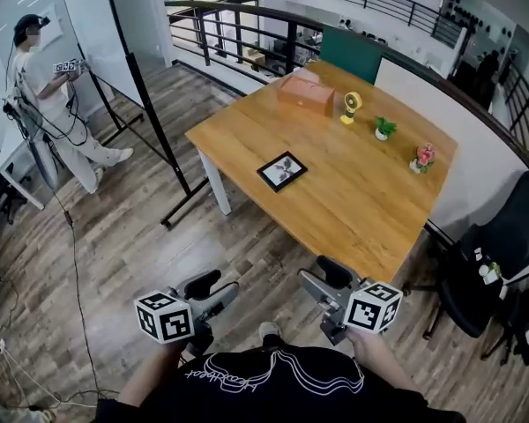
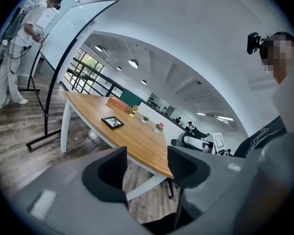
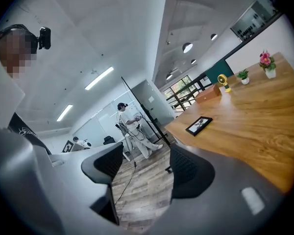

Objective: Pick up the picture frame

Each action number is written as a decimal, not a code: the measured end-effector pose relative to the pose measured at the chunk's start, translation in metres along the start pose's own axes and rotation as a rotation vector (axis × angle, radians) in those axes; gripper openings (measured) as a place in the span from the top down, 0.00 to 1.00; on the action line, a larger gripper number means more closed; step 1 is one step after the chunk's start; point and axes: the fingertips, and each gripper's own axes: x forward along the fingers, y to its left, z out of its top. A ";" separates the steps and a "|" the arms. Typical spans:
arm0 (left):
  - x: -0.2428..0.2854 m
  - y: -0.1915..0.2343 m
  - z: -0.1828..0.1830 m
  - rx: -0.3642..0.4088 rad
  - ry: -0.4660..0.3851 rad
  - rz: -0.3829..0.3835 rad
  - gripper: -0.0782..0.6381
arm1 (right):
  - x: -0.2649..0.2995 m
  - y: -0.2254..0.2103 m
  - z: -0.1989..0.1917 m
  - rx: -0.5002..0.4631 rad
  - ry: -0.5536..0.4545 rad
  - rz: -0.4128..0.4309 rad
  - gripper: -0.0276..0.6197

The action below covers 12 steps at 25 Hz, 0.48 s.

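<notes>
White clothing marks a person (image 1: 48,104) at the far left, beside a tall whiteboard (image 1: 97,25) on a black stand, well apart from the table. Coming right, my left gripper (image 1: 213,290) hangs low over the plank floor (image 1: 123,236), short of the table. Its own view shows the two dark jaws spread wide, with only floor and the table's edge between them, gripping nothing. The picture frame (image 1: 282,171) lies flat and face up on the wooden table (image 1: 353,210), near the edge facing the whiteboard, with nothing touching it. Beyond it, towards the far side, sits a wooden box (image 1: 306,94). My right gripper (image 1: 324,278) hovers near the table's closest corner, also low and well apart from the frame. Its view shows the jaws parted just as wide, bare floor between them, nothing held. Further right along the tabletop stand a small yellow fan (image 1: 350,107), a green potted plant (image 1: 384,129) and a pot of pink flowers (image 1: 423,157). A black office chair (image 1: 502,245) stands at the far right.
</notes>
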 end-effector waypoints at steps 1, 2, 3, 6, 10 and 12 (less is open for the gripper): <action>0.016 0.003 0.013 -0.001 0.001 -0.012 0.54 | 0.006 -0.012 0.009 0.022 0.004 -0.007 0.48; 0.030 0.004 0.026 0.000 0.001 -0.026 0.54 | 0.011 -0.023 0.019 0.049 0.007 -0.016 0.48; 0.044 0.006 0.039 0.002 -0.002 -0.042 0.54 | 0.017 -0.032 0.028 0.073 0.012 -0.024 0.48; 0.077 0.012 0.068 0.002 -0.012 -0.069 0.54 | 0.038 -0.047 0.054 0.059 0.048 -0.024 0.49; 0.106 0.027 0.087 0.018 0.018 -0.079 0.54 | 0.059 -0.064 0.071 0.043 0.037 -0.039 0.49; 0.120 0.041 0.095 0.031 0.032 -0.083 0.54 | 0.069 -0.077 0.074 0.044 0.033 -0.055 0.49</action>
